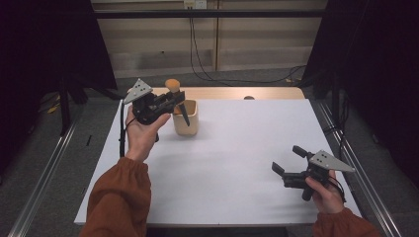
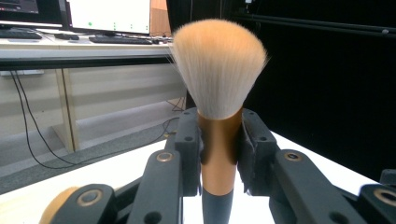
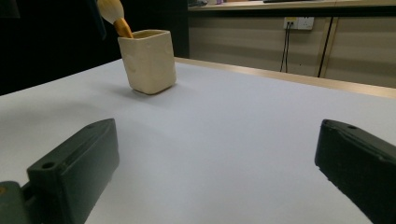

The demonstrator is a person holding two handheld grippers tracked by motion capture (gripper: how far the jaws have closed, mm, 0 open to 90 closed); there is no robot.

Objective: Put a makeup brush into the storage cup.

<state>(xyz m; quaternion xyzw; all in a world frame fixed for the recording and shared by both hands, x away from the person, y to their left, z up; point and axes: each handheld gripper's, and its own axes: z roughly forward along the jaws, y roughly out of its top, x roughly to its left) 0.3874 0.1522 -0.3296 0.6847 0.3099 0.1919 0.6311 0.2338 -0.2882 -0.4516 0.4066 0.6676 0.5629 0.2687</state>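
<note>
A makeup brush (image 1: pixel 172 85) with peach bristles (image 2: pixel 217 65) and a copper collar stands upright in my left gripper (image 1: pixel 177 98), whose jaws are shut on the collar (image 2: pixel 219 149). Its dark handle slants down across the mouth of a cream square cup (image 1: pixel 186 122); I cannot tell whether the tip is inside. The right gripper view has the cup (image 3: pixel 148 60) far off with the brush (image 3: pixel 114 14) above its left rim. My right gripper (image 1: pixel 287 159) rests low at the table's right front, open, with bare table between its jaws (image 3: pixel 215 154).
The white table (image 1: pixel 222 163) has a wooden strip (image 1: pixel 237 93) along its far edge, with a small dark spot (image 1: pixel 248 98) beside it. Metal rails run along the floor on both sides. Cables hang against the back wall.
</note>
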